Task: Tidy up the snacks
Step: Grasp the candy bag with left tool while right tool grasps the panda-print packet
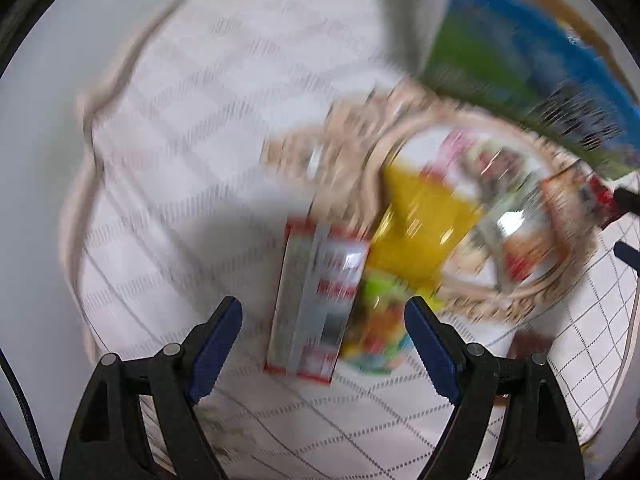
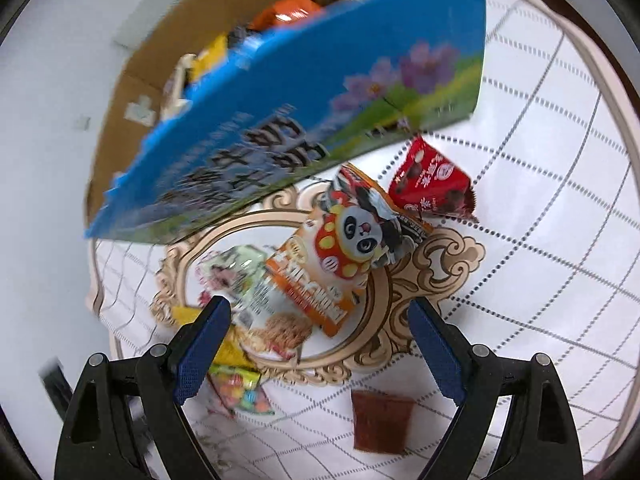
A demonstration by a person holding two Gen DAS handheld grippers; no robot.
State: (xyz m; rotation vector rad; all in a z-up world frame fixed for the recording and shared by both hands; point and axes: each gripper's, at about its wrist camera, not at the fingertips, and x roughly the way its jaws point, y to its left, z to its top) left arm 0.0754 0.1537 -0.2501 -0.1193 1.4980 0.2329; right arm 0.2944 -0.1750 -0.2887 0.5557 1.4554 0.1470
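Here the left gripper (image 1: 322,326) stands wide open and holds nothing; a red-and-white box (image 1: 316,300) lies on the tablecloth (image 1: 192,128) between its fingers, touching neither. The box's long axis runs away from the camera, its far end tilted slightly right toward the tray (image 1: 560,280). That view is heavily blurred. The right gripper (image 2: 318,326) is likewise wide open and empty. Below it, the ornate oval tray (image 2: 436,264) holds an orange packet (image 2: 316,292), long axis running diagonally from lower left to upper right, with a panda packet (image 2: 360,228) overlapping its far end. A red packet (image 2: 434,180) lies just beyond the tray. A brown packet (image 2: 380,420) lies flat on the cloth, nearer the camera. A blue box (image 2: 304,96) slants across the upper view, lower left to upper right; what supports it cannot be told.
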